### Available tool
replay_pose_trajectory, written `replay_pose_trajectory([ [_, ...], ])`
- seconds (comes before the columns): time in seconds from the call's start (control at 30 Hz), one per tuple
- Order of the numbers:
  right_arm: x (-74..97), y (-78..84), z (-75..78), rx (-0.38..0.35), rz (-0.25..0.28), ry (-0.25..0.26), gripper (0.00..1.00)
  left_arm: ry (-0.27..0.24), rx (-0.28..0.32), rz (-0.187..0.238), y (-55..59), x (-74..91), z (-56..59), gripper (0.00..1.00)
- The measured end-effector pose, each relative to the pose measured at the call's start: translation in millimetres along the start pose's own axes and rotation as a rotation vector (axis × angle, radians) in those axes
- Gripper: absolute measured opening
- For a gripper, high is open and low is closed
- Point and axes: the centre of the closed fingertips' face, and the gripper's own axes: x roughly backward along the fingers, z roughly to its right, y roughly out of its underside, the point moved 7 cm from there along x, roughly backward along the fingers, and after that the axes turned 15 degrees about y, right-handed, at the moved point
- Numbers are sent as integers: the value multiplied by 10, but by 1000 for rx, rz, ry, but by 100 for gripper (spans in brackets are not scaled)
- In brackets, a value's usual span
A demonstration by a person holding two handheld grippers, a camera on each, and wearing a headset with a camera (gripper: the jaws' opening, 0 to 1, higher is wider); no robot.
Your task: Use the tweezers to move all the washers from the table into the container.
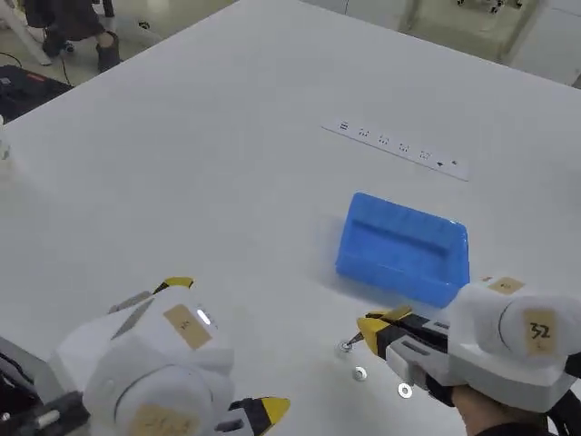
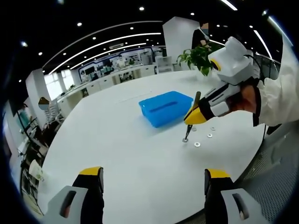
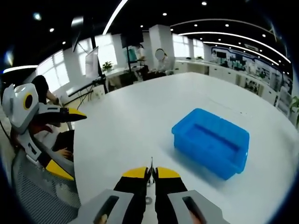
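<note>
My right gripper [image 1: 374, 327] [image 3: 151, 172] is shut on thin metal tweezers [image 2: 189, 126], which point down at the white table [image 1: 227, 182]. The tweezers' tip [image 1: 346, 345] touches a small silver washer there; whether it grips it I cannot tell. Two more washers [image 1: 360, 373] [image 1: 405, 391] lie close by, toward the near table edge. The blue rectangular container [image 1: 404, 247] [image 3: 212, 140] [image 2: 166, 107] stands just beyond the tweezers, and no washers show inside it. My left gripper [image 1: 222, 347] [image 2: 154, 173] hovers open at the lower left, holding nothing.
A white power strip [image 1: 395, 148] lies flat on the table behind the container. The near table edge runs just below the washers. In the right gripper view, the left gripper [image 3: 28, 112] sits at the far left, off the table's side.
</note>
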Motion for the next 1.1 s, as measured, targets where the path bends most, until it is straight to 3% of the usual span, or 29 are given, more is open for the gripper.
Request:
replay_pose_trajectory([
  [0.1, 50, -73, 21, 72, -3, 0, 1, 1, -2, 3, -1, -6, 3, 93],
  [0.43, 232, -404, 136, 80, 38, -4, 1, 11, -2, 13, -6, -8, 12, 93],
  [0.57, 271, -544, 206, 77, 59, 12, 1, 35, -38, 19, -21, -18, 64, 92],
  [0.83, 227, -741, 357, 86, 90, 56, 1, 67, -50, 3, 0, -38, 98, 91],
  [1.1, 127, -828, 430, 71, 93, 80, 1, 72, -67, -15, 19, -53, 118, 91],
])
